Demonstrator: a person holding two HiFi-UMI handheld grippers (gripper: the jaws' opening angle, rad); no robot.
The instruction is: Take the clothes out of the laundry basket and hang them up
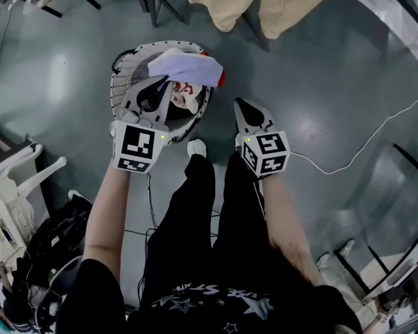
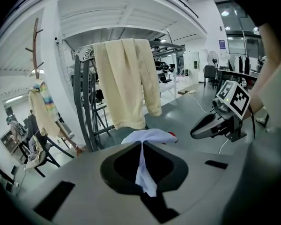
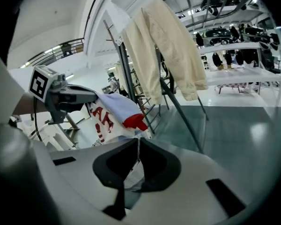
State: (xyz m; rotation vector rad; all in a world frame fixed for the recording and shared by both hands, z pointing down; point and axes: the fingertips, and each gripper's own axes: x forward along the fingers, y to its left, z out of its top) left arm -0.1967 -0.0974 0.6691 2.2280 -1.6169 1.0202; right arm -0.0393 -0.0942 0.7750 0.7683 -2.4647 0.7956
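Shirt (image 1: 184, 67) in left gripper (image 2: 141, 143), over basket (image 1: 123, 69), open floor (image 1: 320, 82)

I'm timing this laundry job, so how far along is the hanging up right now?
Done: a cream garment hangs over the rack. In hand: the left gripper is shut on a white garment with red trim, held above the laundry basket; the right gripper is shut and empty. Left: hanging that piece. It hides whatever remains in the basket.

The garment (image 1: 188, 67) is white with red lettering and trim, the hanging clothes (image 2: 124, 81) cream, the basket (image 1: 122, 82) white.
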